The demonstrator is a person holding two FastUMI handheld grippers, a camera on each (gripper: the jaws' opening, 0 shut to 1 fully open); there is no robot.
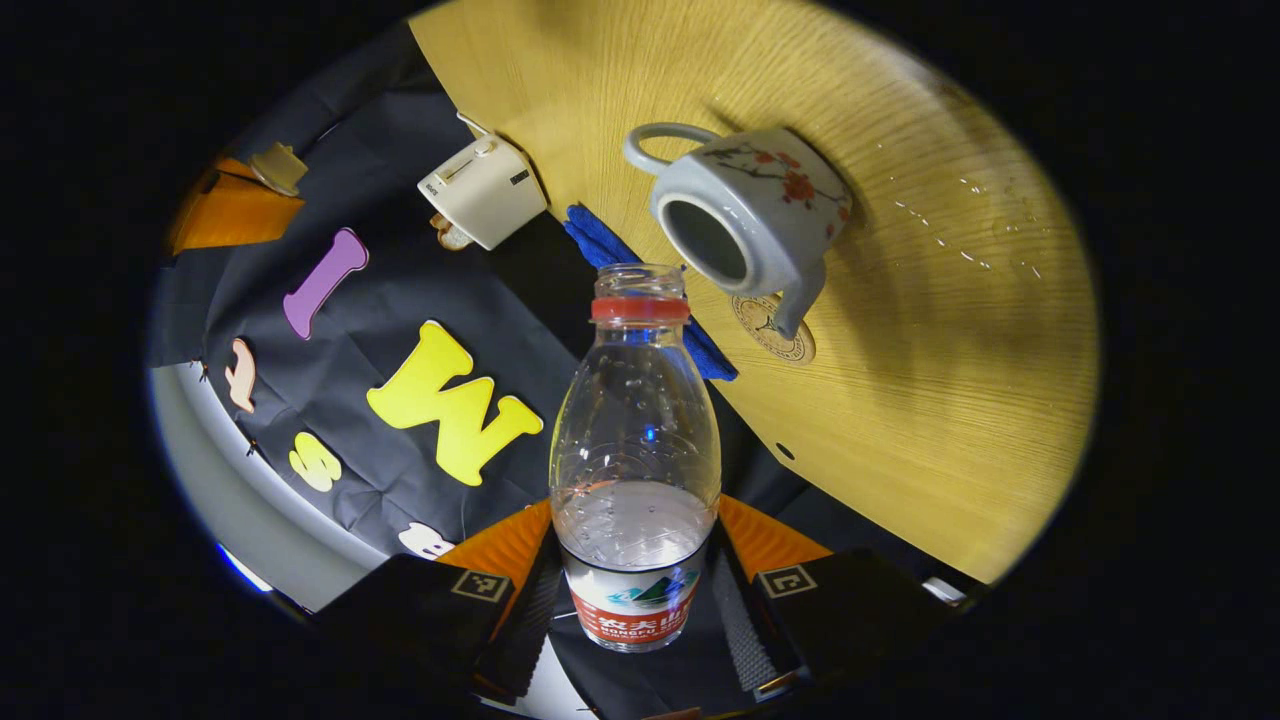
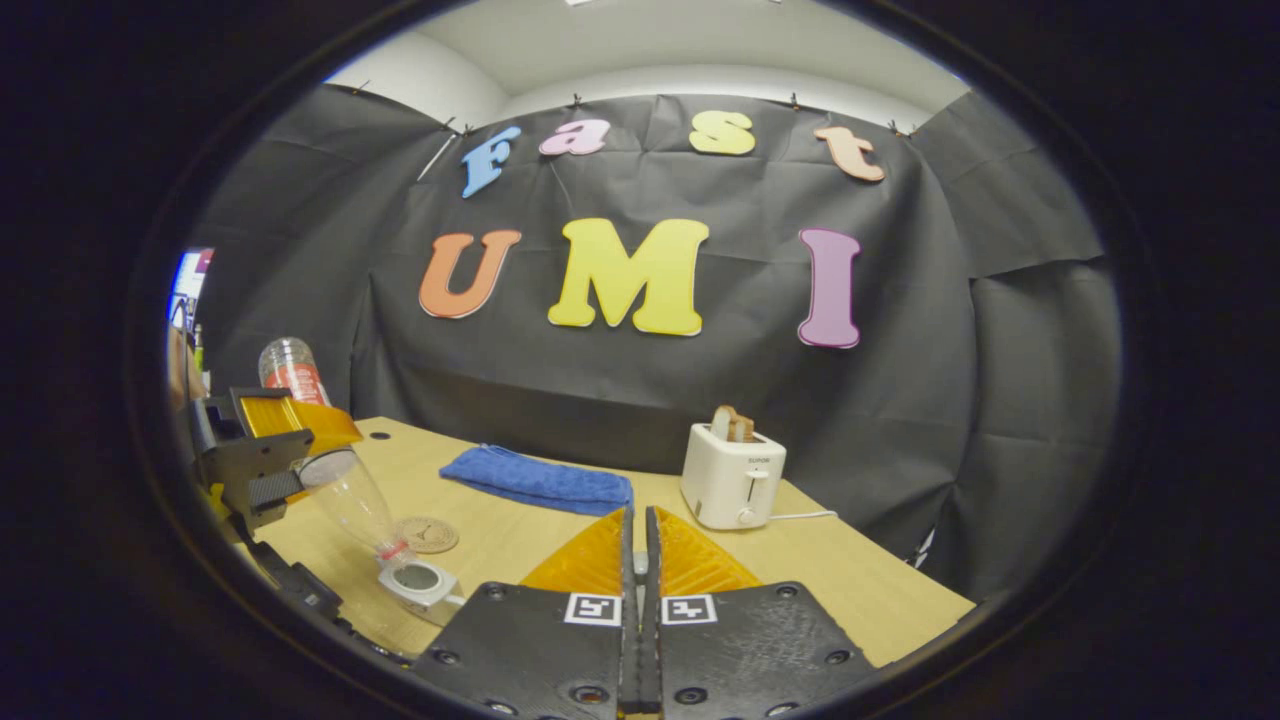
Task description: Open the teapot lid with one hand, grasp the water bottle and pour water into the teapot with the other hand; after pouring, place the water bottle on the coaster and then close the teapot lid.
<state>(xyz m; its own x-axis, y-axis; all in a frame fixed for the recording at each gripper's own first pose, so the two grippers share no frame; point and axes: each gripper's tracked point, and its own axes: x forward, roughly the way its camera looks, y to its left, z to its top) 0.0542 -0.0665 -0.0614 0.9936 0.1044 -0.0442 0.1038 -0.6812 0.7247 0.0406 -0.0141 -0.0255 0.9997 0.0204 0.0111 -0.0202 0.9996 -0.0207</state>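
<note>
Now my left gripper [image 1: 635, 600] jaws clamp the clear plastic water bottle [image 1: 636, 440], tipping its mouth toward the open grey-blue ceramic teapot [image 1: 745, 215] mid-table for pouring; my right gripper [image 2: 640, 560] jaws are together.

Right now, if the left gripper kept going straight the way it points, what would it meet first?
The water bottle held in the left gripper leads, mouth aimed at the open teapot; it would likely reach that first, though depth is unclear.

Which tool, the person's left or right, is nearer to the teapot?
Left. The left tool grips the water bottle, tipped with its mouth close above the teapot. The right tool is shut, off to the side of the teapot.
</note>
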